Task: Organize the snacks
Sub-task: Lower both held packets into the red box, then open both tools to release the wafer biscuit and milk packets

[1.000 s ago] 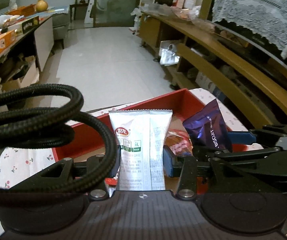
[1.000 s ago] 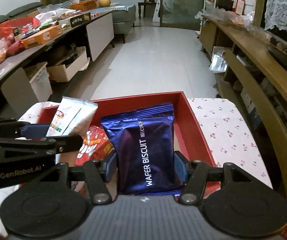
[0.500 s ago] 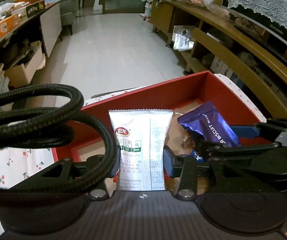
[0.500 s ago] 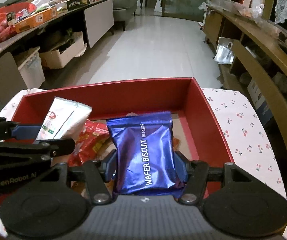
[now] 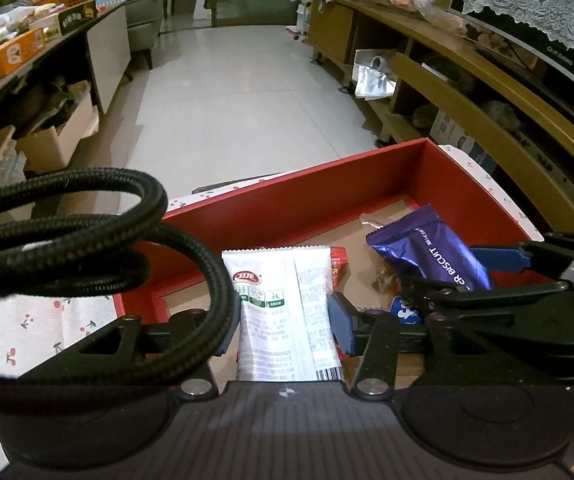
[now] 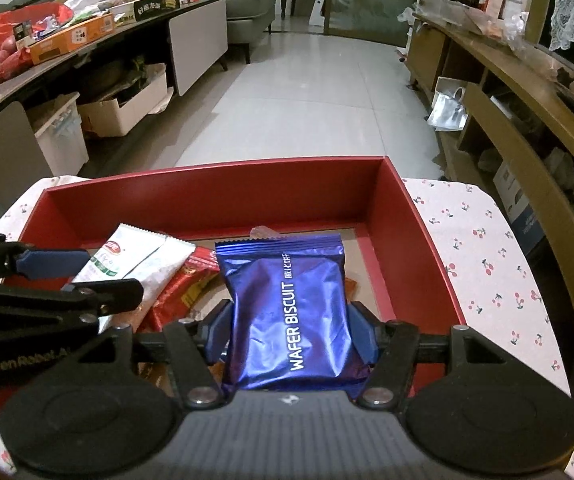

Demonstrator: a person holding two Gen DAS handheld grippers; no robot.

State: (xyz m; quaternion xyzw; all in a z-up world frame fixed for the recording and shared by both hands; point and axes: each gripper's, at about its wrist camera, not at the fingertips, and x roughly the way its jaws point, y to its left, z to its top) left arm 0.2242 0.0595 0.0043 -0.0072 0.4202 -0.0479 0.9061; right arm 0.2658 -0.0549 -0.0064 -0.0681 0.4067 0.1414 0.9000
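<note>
So the left claw [image 5: 287, 320] has a white snack packet [image 5: 283, 312] standing between its blue pads. Red logo up top, little green panels under it, grey fine print and a barcode at the bottom corner. The jaws are opening right now, and there's a sliver of gap showing at the 3 o'clock pad, so it looks let go rather than squeezed.

The right claw [image 6: 289, 336] has a shiny blue-purple WAFER BISCUIT pack [image 6: 287, 312] sitting between its pads, crimped seal at 12 o'clock, white lettering running up the middle. The pads are right against both sides of it, so I'd call that one still gripped.

Both packs are down inside the red box [image 6: 215, 200], which has a brown cardboard floor. In the right wrist view there's a red wrapper [image 6: 189, 288] lying flat in the box at about 9 o'clock from the blue pack, partly under the white one.

The box sits on a worktop with a cherry-print cloth [image 6: 483, 248].
</note>
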